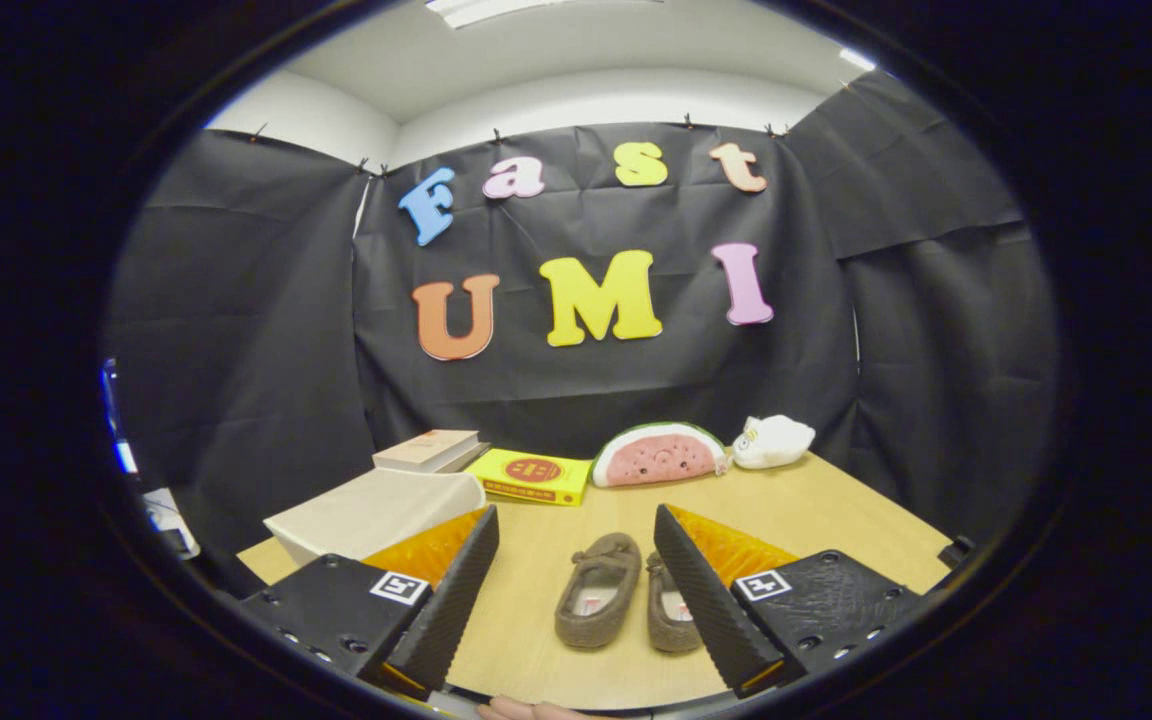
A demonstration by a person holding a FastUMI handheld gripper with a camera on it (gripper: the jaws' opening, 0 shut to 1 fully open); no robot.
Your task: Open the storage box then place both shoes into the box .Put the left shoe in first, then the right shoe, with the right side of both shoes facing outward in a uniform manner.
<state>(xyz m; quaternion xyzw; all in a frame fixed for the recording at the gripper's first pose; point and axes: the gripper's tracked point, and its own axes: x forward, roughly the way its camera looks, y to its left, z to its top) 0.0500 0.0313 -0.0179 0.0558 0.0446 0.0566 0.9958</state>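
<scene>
Brown shoes point(626, 592) side by side on table point(536, 620) | hand-held gripper point(576, 590) released, fingers spread | storage box point(376, 512) closed

The gripper view rides above the near edge of the table point(836, 520), facing level across it toward the watermelon cushion point(658, 455) at the far edge. The 2 fingers of the gripper point(576, 595) spread wide apart in the foreground, well short of the cushion, framing the tabletop before it.
</scene>
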